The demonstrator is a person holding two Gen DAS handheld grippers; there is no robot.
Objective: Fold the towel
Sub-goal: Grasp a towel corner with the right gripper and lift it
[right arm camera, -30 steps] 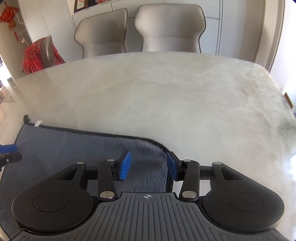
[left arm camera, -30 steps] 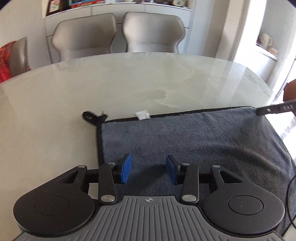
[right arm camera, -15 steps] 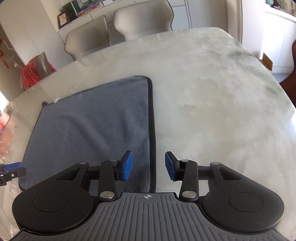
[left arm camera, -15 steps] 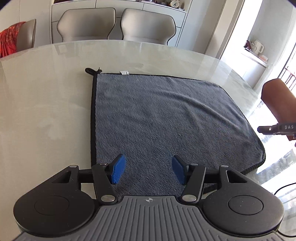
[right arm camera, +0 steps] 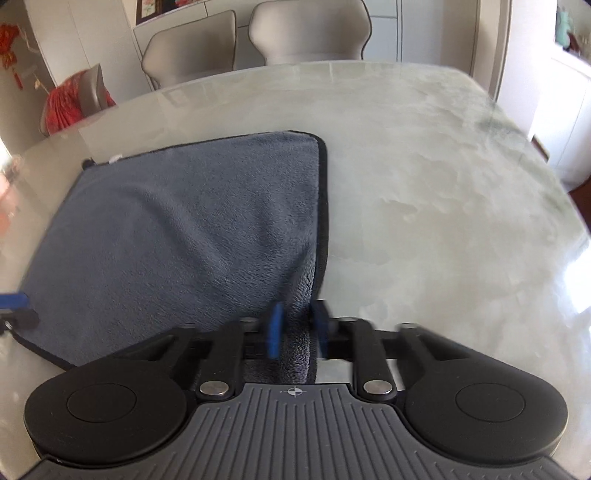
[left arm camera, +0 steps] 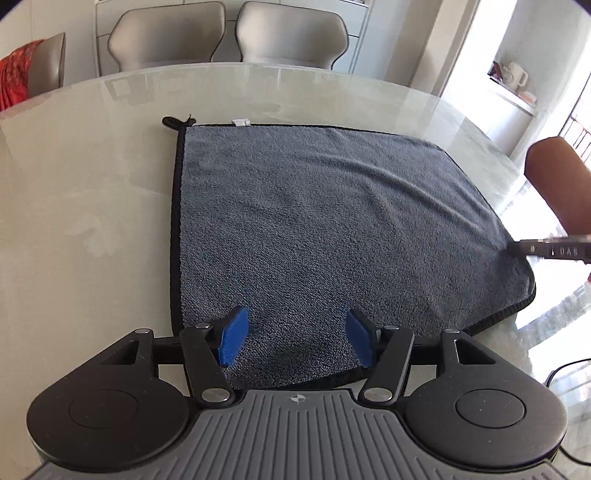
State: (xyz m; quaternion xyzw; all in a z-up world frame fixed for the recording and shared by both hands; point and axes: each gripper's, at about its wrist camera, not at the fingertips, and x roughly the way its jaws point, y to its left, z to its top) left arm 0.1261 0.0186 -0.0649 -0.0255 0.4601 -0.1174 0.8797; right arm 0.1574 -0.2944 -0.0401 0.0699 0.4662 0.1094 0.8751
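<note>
A grey towel (left arm camera: 314, 221) with black edging and a small hanging loop lies spread flat on the pale table (left arm camera: 92, 221). My left gripper (left arm camera: 297, 339) hovers over the towel's near edge, toward its left corner. Its jaws are opening, with towel under the blue pads and nothing pressed between them. In the right wrist view the towel (right arm camera: 166, 229) rises in a ridge along its right edge. My right gripper (right arm camera: 297, 328) is closing tight there, pads pressing a bunched fold. The right gripper's fingertip (left arm camera: 517, 249) shows at the towel's near right corner, the left gripper's fingertip (right arm camera: 13, 299) at the left.
Two grey chairs (left arm camera: 229, 33) stand behind the table's far edge, and a chair with red cloth (left arm camera: 18, 77) at the left. A person's forearm (left arm camera: 554, 184) reaches in from the right. A shelf with a mug (left arm camera: 515, 75) lies beyond. Bare tabletop (right arm camera: 443, 203) stretches right of the towel.
Both grippers drew back from the towel's far side to its near edge. The left jaws widened. The right jaws shut on the right edge and the fabric bunched up there.
</note>
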